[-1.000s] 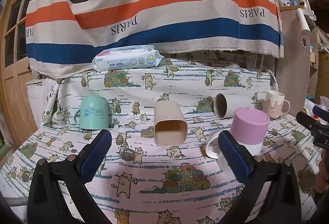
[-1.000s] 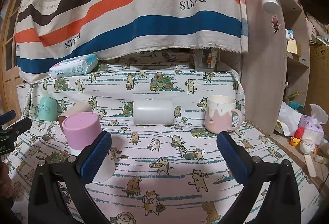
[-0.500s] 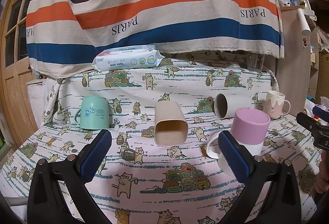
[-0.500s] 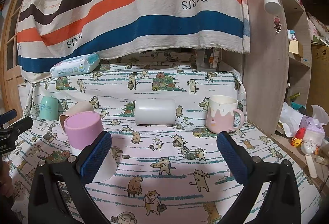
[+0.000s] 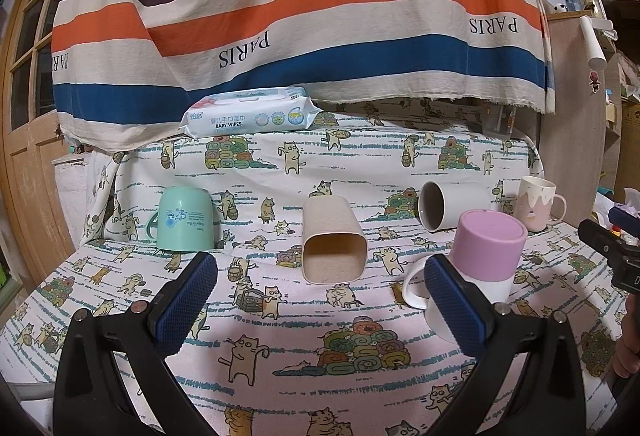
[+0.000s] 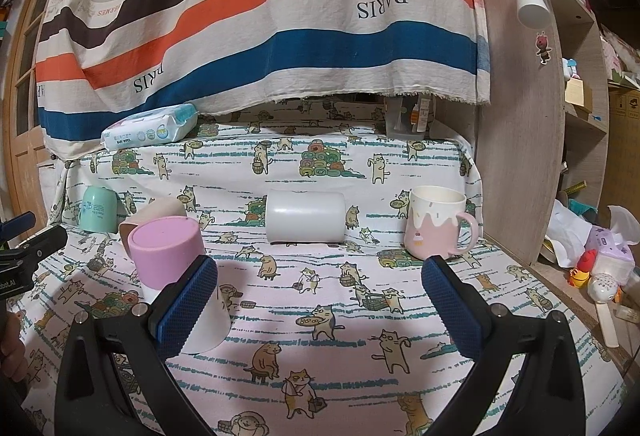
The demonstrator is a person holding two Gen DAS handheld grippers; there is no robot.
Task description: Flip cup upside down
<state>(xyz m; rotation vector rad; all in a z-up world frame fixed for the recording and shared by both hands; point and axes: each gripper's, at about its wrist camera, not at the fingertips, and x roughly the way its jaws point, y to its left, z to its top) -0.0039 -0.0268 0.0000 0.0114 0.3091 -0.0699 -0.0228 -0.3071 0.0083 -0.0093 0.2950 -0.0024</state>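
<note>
Several cups stand or lie on the cat-print cloth. A beige square cup (image 5: 334,238) lies on its side, mouth toward me. A white cup (image 5: 454,204) lies on its side; it also shows in the right wrist view (image 6: 306,215). A pink-and-white mug (image 5: 484,256) stands upside down; it also shows in the right wrist view (image 6: 166,252). A pink drip mug (image 6: 438,228) stands upright. A mint cup (image 5: 185,219) stands upside down. My left gripper (image 5: 320,304) is open and empty before the beige cup. My right gripper (image 6: 320,306) is open and empty.
A pack of baby wipes (image 5: 252,115) lies on the raised back ledge under a striped hanging cloth (image 5: 304,15). A wooden shelf panel (image 6: 520,155) stands at the right. Tissues and small toys (image 6: 600,264) lie beyond the table's right edge.
Both views have shifted only slightly; the cups have not moved and both grippers stay open.
</note>
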